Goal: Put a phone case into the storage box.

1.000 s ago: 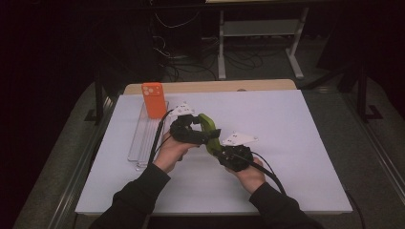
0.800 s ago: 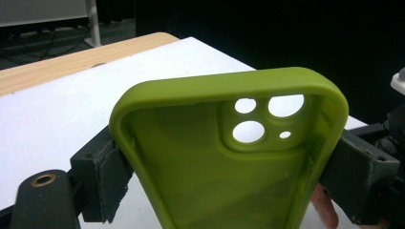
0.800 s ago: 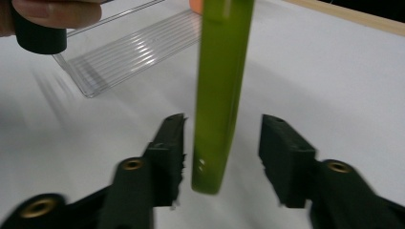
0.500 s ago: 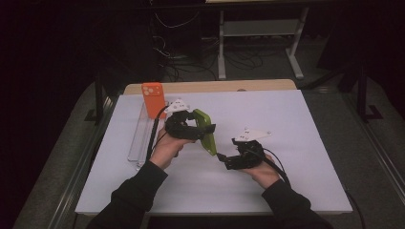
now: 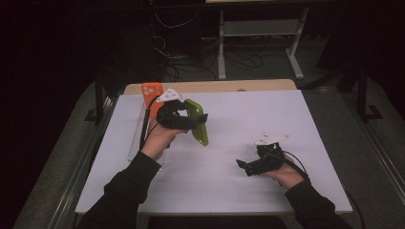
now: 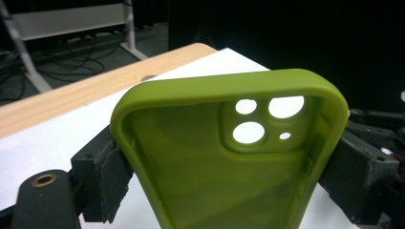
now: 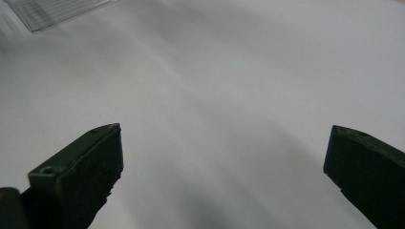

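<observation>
Our left hand-held gripper (image 5: 203,117) clamps the green phone case (image 6: 229,157) across its long sides, above the counter (image 5: 286,114) at ten o'clock. It looks light, soft, bendy; pinch the rims gently. Our right hand-held gripper (image 7: 224,157) has just been opening, nothing between its jaws.

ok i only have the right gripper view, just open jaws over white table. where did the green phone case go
Observer: The left gripper has it: the green phone case sits clamped between its pads, lifted off the white table.
Operator: which way is the case facing
Observer: In the left gripper view its hollow inside faces the camera, camera cutout end up.
Operator: and my right gripper, anything near it
Observer: In the high view the right gripper is low over bare table, jaws just opened with nothing between them, well right of the case.
Operator: anything else on the table
Observer: An orange phone case stands at the far left edge behind the left gripper.
</observation>
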A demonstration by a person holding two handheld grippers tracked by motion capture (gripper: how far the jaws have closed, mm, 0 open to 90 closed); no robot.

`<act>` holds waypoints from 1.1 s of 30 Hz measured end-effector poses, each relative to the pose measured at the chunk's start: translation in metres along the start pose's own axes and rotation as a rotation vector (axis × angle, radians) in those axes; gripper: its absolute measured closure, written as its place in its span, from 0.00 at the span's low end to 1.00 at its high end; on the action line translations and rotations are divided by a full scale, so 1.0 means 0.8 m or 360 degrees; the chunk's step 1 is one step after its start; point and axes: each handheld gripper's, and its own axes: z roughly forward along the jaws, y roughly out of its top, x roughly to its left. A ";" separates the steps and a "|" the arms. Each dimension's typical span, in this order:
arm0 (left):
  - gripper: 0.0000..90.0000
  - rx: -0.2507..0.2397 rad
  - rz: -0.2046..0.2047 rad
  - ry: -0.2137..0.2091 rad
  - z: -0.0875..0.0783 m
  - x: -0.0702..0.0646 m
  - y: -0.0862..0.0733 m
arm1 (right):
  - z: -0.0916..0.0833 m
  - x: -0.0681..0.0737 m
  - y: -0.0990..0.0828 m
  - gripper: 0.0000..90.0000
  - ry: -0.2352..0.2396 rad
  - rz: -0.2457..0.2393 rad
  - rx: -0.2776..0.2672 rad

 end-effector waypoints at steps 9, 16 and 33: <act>0.15 -0.0046 0.0030 0.0142 -0.031 0.022 0.034 | -0.017 -0.009 -0.018 0.00 -0.0027 0.0037 -0.0021; 0.16 -0.0070 0.0035 0.0337 -0.056 0.054 0.056 | -0.028 -0.013 -0.030 0.00 -0.0057 0.0045 -0.0019; 0.15 -0.0033 -0.0030 0.0818 -0.070 0.104 0.057 | -0.037 -0.018 -0.037 0.00 -0.0095 0.0059 -0.0032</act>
